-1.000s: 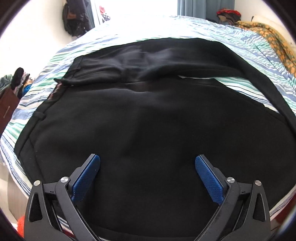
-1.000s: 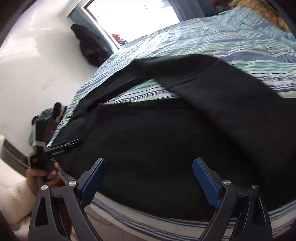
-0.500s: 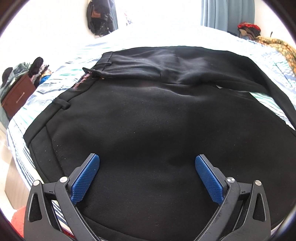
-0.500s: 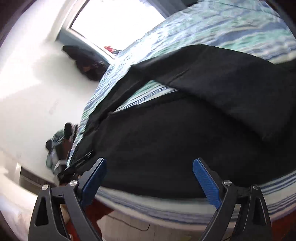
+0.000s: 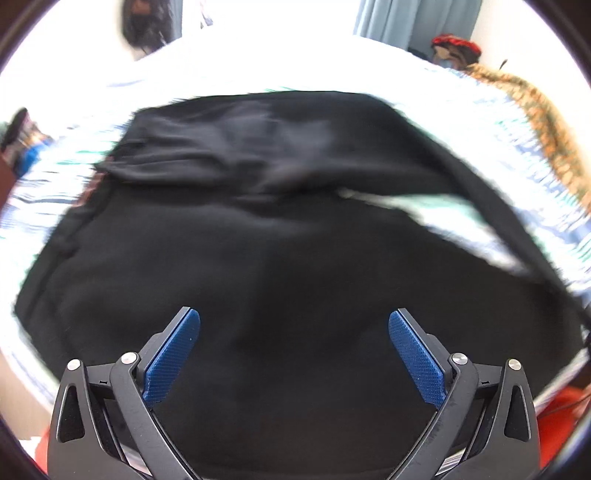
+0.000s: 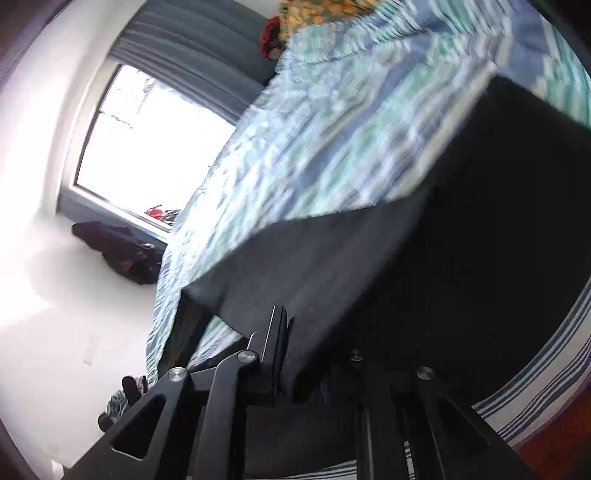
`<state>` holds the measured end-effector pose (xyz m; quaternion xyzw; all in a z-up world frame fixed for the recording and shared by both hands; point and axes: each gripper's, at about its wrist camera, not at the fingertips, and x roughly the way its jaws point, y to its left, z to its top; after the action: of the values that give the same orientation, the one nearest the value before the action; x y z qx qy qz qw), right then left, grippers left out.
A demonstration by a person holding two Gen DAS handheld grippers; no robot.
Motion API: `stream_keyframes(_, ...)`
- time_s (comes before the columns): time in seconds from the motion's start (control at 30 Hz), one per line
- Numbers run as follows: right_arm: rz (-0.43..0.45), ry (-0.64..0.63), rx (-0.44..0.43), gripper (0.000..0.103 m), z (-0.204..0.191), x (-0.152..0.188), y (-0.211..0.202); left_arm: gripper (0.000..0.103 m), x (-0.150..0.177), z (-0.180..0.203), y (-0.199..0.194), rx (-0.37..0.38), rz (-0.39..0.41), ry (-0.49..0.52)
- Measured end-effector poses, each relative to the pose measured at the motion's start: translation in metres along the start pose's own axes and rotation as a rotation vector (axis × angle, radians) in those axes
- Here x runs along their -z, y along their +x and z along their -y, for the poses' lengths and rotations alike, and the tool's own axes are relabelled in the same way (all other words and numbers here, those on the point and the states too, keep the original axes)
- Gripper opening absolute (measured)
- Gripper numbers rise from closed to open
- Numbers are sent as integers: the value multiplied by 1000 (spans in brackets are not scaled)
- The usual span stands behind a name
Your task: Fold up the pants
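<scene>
Black pants [image 5: 280,236] lie spread on a striped bed [image 5: 546,206], the waistband to the left and one leg running off to the right. My left gripper [image 5: 294,343] is open and empty, hovering over the near part of the fabric. In the right wrist view my right gripper [image 6: 295,354] is shut on an edge of the pants [image 6: 332,266], which drapes over its jaws and hides the blue pads. That view is tilted and blurred.
The striped bedsheet [image 6: 332,122] fills the rest of the bed. An orange patterned blanket [image 5: 532,103] lies at the far right. Dark clothes [image 6: 118,251] hang by the bright window [image 6: 147,155]. A curtain [image 5: 406,18] hangs at the back.
My right gripper has closed on an edge of the pants and tilted sharply; a second ago it was open above them. The left gripper stays open and its view has shifted slightly.
</scene>
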<state>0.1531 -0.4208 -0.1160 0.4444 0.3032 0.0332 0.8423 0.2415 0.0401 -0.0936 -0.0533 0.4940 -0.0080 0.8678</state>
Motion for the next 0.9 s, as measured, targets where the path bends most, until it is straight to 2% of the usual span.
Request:
stream_keyframes(0.1,34,-106,-105,16,-30,-10,-40,102,-49,4,14,245,-67,-147)
stream_keyframes(0.13,40,-130,-127,16,-36,-12,-52,102,-64,6,20,305,-77,-191)
stream_keyframes(0.2,55,-167,-155,16,-46,-12,-70,102,-89,13,32,377,-94,-254)
stream_keyframes(0.27,66,-178,-178,16,-50,-13,-91,102,-109,18,45,392,-109,-277)
stream_keyframes(0.47,54,-211,-225,15,-48,-8,-133,100,-134,14,61,337,-119,-326)
stream_keyframes(0.53,42,-263,-258,15,-47,-7,-140,82,-139,11,62,297,-127,-324)
stream_keyframes(0.57,40,-279,-276,15,-44,-7,-144,47,-141,9,65,283,-145,-321)
stream_keyframes(0.6,35,-282,-290,15,-40,-7,-147,5,-142,6,70,269,-171,-323)
stream_keyframes(0.63,30,-282,-293,15,-35,-8,-149,5,-141,2,75,259,-189,-331)
stream_keyframes(0.67,31,-284,-268,14,-29,-10,-149,5,-138,-2,73,267,-174,-338)
stream_keyframes(0.77,7,-299,-76,14,-5,-41,-117,4,-137,1,47,279,-93,-325)
stream_keyframes(0.83,13,-339,6,14,1,-71,-92,4,-145,6,7,318,-3,-313)
stream_keyframes(0.9,63,-359,-4,14,-8,-101,-82,5,-150,11,-49,332,138,-277)
